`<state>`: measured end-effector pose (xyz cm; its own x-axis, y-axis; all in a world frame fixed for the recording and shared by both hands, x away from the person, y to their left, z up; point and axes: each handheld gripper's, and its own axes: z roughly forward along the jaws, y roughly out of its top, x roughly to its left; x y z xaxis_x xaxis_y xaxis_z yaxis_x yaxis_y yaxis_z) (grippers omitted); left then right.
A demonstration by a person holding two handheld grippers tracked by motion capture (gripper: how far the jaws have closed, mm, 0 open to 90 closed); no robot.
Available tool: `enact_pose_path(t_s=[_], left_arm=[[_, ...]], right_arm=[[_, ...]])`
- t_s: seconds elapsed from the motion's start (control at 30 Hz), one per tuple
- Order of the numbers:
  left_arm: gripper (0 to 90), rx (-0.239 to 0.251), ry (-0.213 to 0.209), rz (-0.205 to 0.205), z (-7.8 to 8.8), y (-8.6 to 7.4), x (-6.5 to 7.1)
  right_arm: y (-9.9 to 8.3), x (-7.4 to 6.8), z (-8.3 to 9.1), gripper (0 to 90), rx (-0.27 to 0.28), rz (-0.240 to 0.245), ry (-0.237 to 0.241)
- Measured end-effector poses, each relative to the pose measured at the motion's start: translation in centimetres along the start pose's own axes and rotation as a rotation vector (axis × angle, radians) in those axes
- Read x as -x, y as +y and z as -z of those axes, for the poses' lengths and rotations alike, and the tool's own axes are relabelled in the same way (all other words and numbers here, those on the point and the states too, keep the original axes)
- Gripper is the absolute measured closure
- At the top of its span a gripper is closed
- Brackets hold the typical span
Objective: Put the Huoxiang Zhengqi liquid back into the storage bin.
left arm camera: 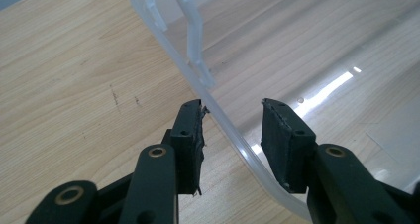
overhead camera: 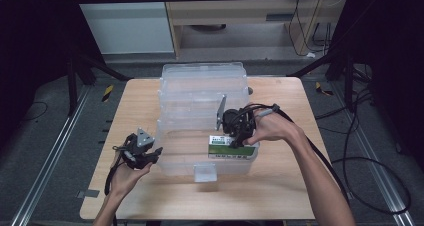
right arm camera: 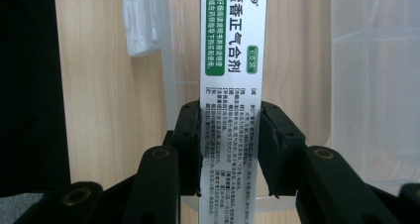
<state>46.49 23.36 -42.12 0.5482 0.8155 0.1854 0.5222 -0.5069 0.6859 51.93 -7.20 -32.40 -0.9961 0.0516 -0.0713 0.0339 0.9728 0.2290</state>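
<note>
Light wooden table [overhead camera: 280, 186], grey floor [overhead camera: 55, 136]

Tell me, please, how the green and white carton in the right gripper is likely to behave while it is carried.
The green and white carton looks like thin card, so probably light and easily dented. The right gripper clamps its narrow faces, so it may pivot if bumped. Its flat sides suggest it will rest without rolling in the clear plastic bin.

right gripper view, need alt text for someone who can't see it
The right gripper clamps a long white and green medicine box between its two black jaws. Behind it are a clear plastic storage bin and the light wooden table.
</note>
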Motion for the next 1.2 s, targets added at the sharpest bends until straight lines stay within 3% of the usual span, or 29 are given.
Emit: enact_pose_path(t_s=[0.7,1.2], left_arm=[[59.8,0.0,0.0,0.0,0.0,0.0,0.0],[59.8,-0.001,0.001,0.0,-0.1,0.0,0.0]], right_arm=[[0.3,0.1,-1.6,64.3,-0.044,0.037,0.019],[0.1,0.3,-2.8,64.2,-0.046,0.069,0.034]])
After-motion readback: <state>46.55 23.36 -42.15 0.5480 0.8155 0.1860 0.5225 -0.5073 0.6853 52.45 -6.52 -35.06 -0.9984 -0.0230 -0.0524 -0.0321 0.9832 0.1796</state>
